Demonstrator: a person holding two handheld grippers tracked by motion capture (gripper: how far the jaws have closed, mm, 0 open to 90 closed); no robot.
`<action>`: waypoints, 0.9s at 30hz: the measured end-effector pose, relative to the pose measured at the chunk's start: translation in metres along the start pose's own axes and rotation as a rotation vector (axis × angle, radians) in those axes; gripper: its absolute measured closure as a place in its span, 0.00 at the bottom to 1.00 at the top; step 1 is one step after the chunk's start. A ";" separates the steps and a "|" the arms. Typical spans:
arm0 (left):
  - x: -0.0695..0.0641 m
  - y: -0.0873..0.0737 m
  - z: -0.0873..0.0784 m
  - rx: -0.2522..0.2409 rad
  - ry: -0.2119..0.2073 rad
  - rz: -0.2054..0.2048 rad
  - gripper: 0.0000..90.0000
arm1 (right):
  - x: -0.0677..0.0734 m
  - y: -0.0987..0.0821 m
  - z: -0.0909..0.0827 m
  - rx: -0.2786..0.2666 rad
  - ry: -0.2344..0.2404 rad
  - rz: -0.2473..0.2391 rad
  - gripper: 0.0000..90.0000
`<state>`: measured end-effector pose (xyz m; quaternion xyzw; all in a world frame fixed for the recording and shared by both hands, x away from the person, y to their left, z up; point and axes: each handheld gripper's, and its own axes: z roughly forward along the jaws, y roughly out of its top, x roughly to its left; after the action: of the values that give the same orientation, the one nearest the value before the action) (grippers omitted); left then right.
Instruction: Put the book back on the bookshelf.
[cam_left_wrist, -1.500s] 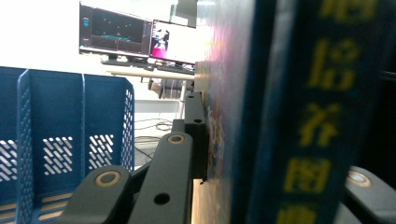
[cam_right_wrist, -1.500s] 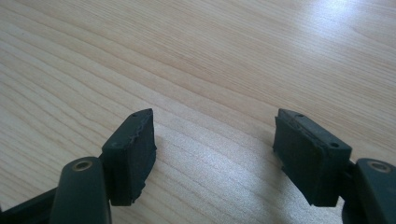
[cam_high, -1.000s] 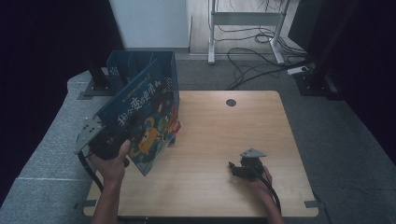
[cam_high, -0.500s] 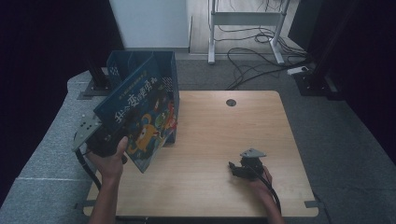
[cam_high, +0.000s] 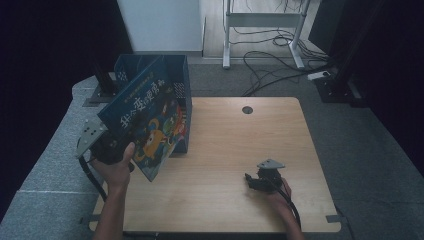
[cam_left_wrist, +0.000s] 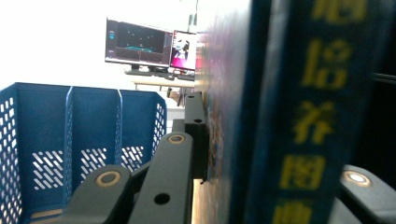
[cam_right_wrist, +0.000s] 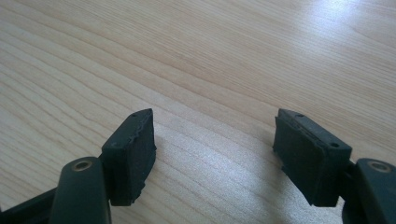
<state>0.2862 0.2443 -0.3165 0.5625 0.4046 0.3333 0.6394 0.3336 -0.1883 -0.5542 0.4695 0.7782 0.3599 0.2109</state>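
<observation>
Carrying a picture book to the blue file rack (cam_high: 176, 85) at the tabletop's (cam_high: 235, 145) back-left corner looks like the step in hand; the book (cam_high: 150, 122) hangs tilted, just in front of the rack, pinched by the left tool (cam_high: 107, 147). Right tool (cam_high: 260, 181) rests on the tabletop, jaws spread, empty. Next move likely calls for standing the book upright and lining it up with a slot.
</observation>
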 end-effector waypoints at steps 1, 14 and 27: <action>0.001 0.000 0.000 -0.003 0.003 0.000 0.92 | 0.000 0.000 0.000 0.000 0.000 0.000 0.32; 0.005 0.001 0.008 -0.006 0.039 0.003 0.92 | 0.000 0.000 0.000 0.000 0.000 0.000 0.32; 0.006 0.002 0.026 0.010 0.041 -0.017 0.92 | 0.000 0.000 0.000 0.000 -0.001 0.000 0.32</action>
<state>0.3116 0.2383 -0.3138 0.5553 0.4239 0.3371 0.6311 0.3336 -0.1883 -0.5542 0.4695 0.7781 0.3598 0.2113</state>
